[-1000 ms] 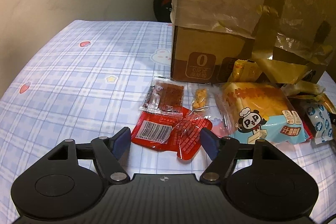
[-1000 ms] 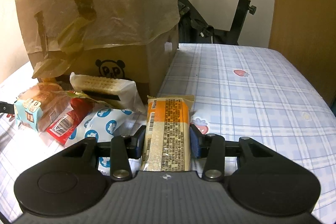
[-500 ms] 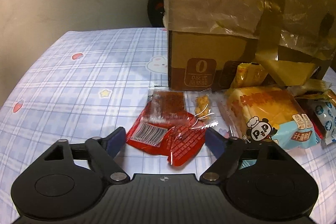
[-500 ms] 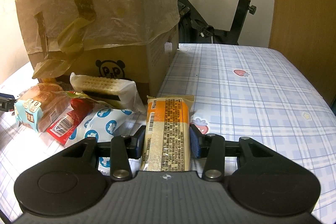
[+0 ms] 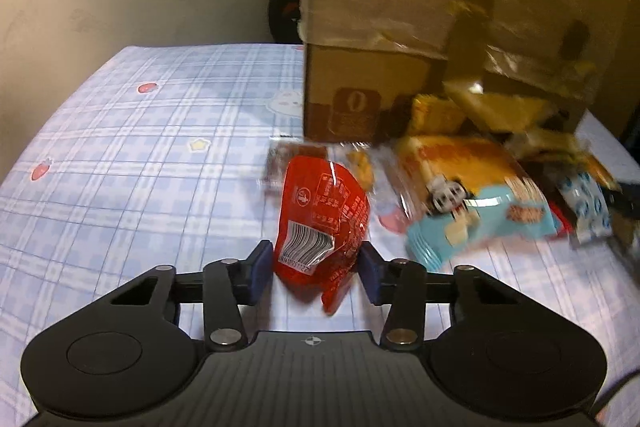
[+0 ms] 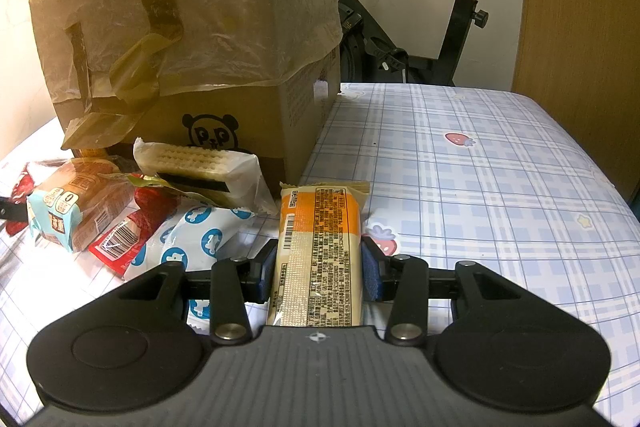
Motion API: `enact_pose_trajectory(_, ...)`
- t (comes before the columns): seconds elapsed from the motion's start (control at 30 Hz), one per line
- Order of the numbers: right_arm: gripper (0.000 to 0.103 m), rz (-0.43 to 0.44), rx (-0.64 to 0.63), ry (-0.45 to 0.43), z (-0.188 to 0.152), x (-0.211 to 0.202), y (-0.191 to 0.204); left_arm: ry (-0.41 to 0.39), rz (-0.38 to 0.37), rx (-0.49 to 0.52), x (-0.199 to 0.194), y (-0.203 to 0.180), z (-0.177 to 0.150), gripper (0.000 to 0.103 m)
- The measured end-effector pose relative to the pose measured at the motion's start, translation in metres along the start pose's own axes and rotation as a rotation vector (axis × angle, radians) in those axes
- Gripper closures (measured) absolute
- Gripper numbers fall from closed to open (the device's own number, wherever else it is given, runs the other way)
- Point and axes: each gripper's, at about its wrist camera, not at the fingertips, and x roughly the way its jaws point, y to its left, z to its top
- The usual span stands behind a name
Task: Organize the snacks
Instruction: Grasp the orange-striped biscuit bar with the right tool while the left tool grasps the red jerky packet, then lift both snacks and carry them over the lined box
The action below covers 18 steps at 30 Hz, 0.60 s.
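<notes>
Your left gripper (image 5: 316, 269) has just been closing, and its blue pads now pinch the red packet (image 5: 320, 227), which stands up crumpled between them, barcode facing you. Your right gripper (image 6: 318, 269) is clamped on the long orange-and-cream packet (image 6: 318, 251), gripping it by its two long edges.

The cardboard box (image 6: 224, 123), draped in wrinkled plastic, stands on the checked cloth (image 6: 480, 187) just beyond both packets. Against the box's front face leans a wafer pack (image 6: 200, 167). In front of the box lie a pale-blue bread bag with a panda (image 5: 472, 203), a small brown sachet (image 5: 280, 163) and a white wrapper with blue dots (image 6: 196, 235). This pile crowds the space between your two grippers and the box. Behind the box stands an exercise bike (image 6: 460, 27).
</notes>
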Motion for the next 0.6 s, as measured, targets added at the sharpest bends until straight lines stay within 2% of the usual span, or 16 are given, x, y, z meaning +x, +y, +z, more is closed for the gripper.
enact_pose_trajectory(0.1,0.058,0.0,0.0,0.0,0.0,0.0,0.0,0.001,-0.013,0.002,-0.006,-0.002,-0.004,0.069)
enact_pose_trajectory(0.17,0.058,0.0,-0.001,0.0,0.0,0.0,0.0,0.007,-0.051,-0.013,-0.008,-0.001,-0.005,0.08)
enact_pose_trajectory(0.37,0.058,0.0,-0.001,0.001,0.0,0.0,0.0,-0.026,-0.078,-0.004,-0.018,-0.005,-0.008,0.081)
enact_pose_trajectory(0.6,0.06,0.021,0.013,0.01,0.001,-0.002,-0.003,-0.08,-0.077,-0.033,-0.034,-0.003,-0.002,0.083)
